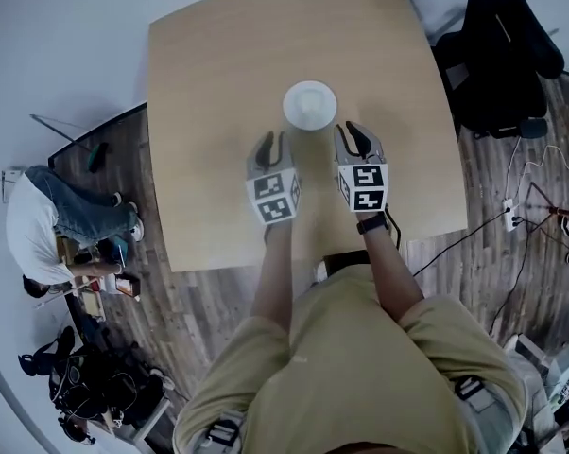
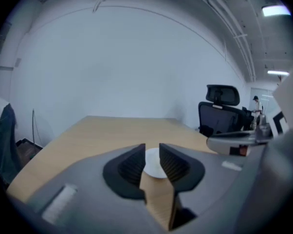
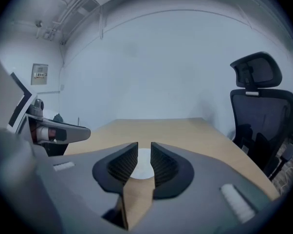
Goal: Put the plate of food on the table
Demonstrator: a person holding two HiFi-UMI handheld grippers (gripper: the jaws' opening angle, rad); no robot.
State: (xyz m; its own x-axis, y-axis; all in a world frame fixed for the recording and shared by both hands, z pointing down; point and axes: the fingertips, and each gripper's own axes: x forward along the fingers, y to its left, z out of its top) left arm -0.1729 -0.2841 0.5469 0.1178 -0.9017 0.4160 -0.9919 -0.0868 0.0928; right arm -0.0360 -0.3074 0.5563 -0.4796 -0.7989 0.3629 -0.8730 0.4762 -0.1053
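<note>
A round white plate [image 1: 310,105] lies flat on the light wooden table [image 1: 209,83], a little past its middle. No food shows on it. My left gripper [image 1: 273,143] hovers just short of the plate's near left rim, and my right gripper [image 1: 353,133] is just short of its near right rim. Neither touches it. In the left gripper view the jaws [image 2: 152,150] stand a narrow gap apart with nothing between them, and the plate [image 2: 153,164] shows beyond. The right gripper [image 3: 144,147] looks the same, with the plate [image 3: 142,169] ahead of it.
A black office chair [image 1: 497,55] stands off the table's far right corner. Cables and a power strip [image 1: 509,214] lie on the wooden floor at the right. A person [image 1: 48,225] crouches on the floor at the left, near bags [image 1: 95,386].
</note>
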